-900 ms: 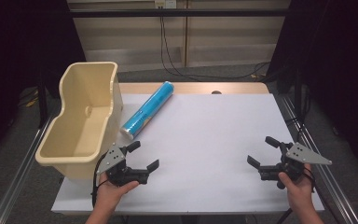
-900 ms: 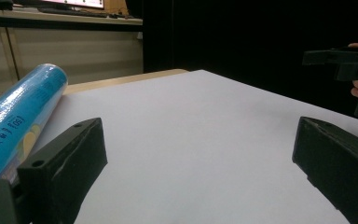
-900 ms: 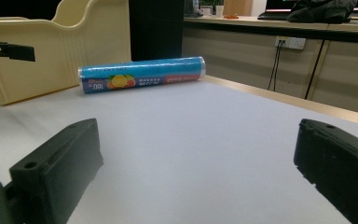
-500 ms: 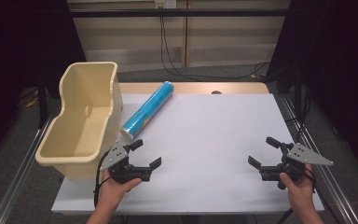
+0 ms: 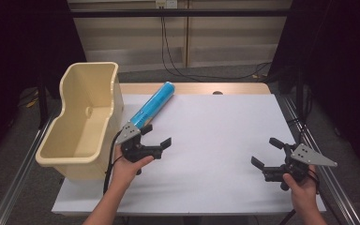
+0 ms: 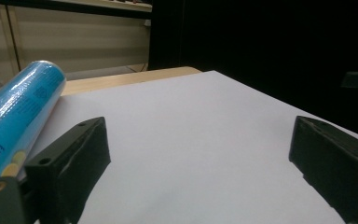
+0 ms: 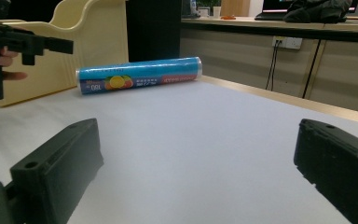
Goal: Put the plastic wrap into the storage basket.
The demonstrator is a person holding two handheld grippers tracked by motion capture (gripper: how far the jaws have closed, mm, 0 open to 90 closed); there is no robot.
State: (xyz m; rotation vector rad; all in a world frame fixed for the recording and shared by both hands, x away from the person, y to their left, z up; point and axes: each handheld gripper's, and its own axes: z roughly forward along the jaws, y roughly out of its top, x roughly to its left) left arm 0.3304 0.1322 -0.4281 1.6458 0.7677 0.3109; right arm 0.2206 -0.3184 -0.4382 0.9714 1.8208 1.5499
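— Blue, that roll (image 5: 153, 104) of wrapped bags, and it's the thing your left gripper (image 5: 155, 137) is nearest to. Where do you see it from where you stand?

— It lies on the white table (image 5: 215, 140), toward the far left corner, just beside the cream bin (image 5: 82, 117). I can't tell whether it touches the bin's wall.

— Good. Note its long axis: it runs on a slant, from the near end by your left gripper up and away to the right, toward the far edge. In your left gripper view the roll (image 6: 14, 121) sits off to the left of the jaws, not between them.

— So you'd have me swing left before closing?

— I judge so. Your jaws stand wide apart with nothing but bare table between them, so you hold nothing yet. Turn the hand until the jaws straddle the roll across its width, not along its length; come at it lengthwise and the tube will likely roll or slip out.

— And my right gripper (image 5: 268, 156)?

— Released as well, jaws spread, empty, well apart from the roll at the near right of the table. From the right gripper view the roll (image 7: 140, 75) lies broadside, far across the table. Your left hand is plainly the nearer one; let it take the grasp.
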